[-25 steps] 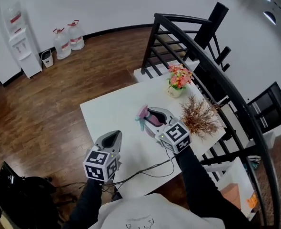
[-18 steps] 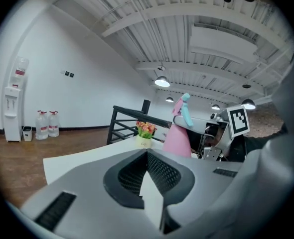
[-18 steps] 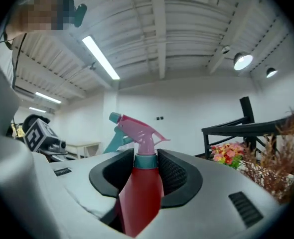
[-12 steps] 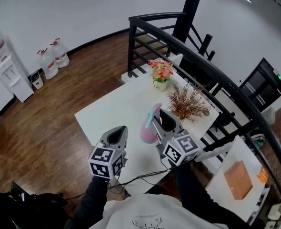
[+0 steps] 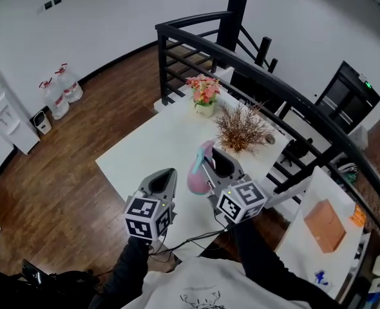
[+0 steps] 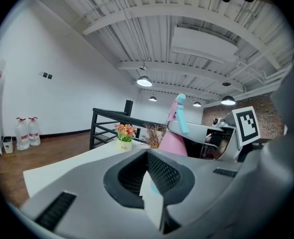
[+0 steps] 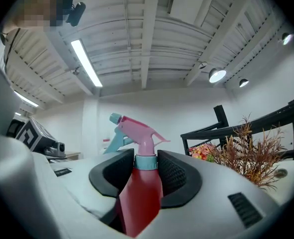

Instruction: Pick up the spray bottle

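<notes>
Right gripper (image 5: pixel 210 165) clamps spray bottle (image 5: pixel 198 174) near table (image 5: pixel 145 154) edge

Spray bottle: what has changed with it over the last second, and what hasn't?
The right gripper, shut on the spray bottle throughout, has lifted it off the white table and toward the person. The left gripper stays empty beside it. The flower pot and dried twigs stayed put.
</notes>
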Tool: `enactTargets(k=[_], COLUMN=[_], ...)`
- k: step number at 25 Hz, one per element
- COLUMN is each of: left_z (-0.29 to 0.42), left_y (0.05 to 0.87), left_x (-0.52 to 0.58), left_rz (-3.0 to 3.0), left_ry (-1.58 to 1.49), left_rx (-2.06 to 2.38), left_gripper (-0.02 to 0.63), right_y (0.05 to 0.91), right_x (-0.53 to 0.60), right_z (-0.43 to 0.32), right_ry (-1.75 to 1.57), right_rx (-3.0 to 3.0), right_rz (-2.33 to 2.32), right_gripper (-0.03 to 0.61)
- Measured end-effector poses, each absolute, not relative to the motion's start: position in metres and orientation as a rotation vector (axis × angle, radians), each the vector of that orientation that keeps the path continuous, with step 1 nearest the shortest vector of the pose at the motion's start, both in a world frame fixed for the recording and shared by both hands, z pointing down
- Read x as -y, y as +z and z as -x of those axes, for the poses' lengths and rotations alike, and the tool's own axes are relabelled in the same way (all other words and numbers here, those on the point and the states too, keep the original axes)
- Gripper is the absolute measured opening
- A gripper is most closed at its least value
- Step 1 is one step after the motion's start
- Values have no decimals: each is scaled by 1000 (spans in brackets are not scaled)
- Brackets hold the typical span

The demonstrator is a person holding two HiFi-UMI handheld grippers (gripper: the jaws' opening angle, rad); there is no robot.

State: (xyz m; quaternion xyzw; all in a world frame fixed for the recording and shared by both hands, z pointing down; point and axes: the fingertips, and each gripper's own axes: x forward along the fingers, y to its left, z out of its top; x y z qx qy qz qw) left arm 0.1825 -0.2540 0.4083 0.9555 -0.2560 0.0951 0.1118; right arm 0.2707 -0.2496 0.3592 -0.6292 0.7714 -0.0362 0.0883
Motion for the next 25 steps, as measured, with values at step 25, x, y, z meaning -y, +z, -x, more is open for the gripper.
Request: enactTargets(k=[25], left_z=[-178], left_y=[401], left_x=[243], left_rz=[-2816], left_ry=[281], left_rx=[736], left_gripper=[-2], right_y=[360], right_x=[241], right_z=[-268], right_ry=[-119], right_rx=[-2299], right_rz=[1886], right_gripper=[137])
